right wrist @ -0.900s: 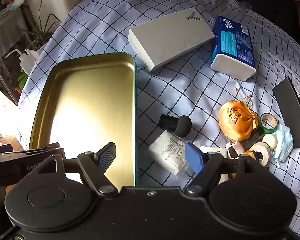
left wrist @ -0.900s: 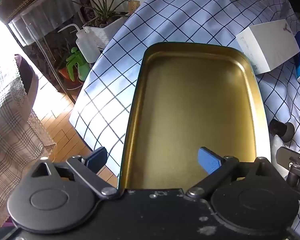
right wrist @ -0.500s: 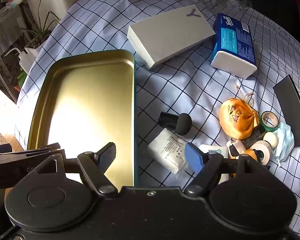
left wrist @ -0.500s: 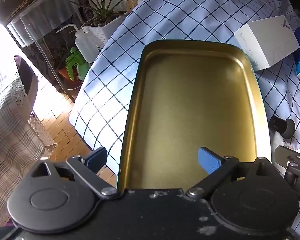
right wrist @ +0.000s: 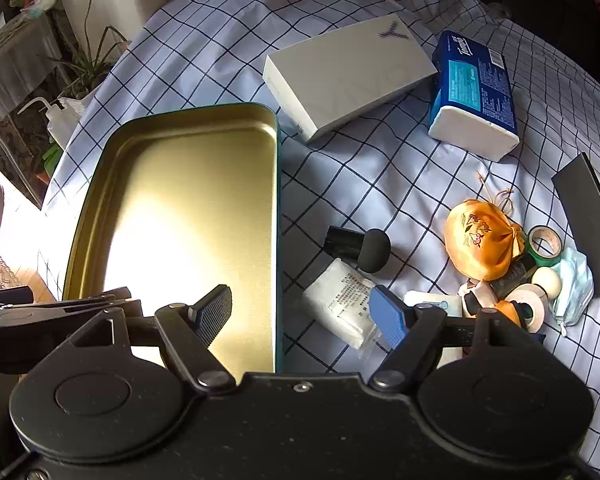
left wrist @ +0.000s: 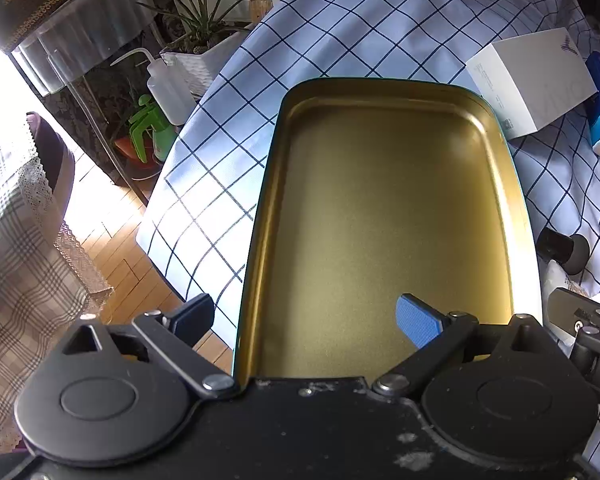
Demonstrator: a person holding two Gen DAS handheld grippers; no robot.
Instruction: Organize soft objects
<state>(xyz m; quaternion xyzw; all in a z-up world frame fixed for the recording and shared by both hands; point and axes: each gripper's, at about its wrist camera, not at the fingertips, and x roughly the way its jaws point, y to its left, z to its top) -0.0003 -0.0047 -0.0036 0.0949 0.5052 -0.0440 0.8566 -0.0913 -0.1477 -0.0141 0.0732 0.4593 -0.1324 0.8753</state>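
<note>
Left tool [left wrist: 304, 316]: we hold it spread, empty, over the gold tray's [left wrist: 496, 148] near end.
Right tool [right wrist: 300, 314]: spread, empty; white packet [right wrist: 340, 304] just beyond, beside the tray.

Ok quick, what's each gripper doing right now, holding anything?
Left gripper: open, holding nothing, over the gold tray.
Right gripper: open, holding nothing.

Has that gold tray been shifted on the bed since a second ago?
No. The gold tray keeps its small gap to the white box; only the cameras drifted slightly.
</note>
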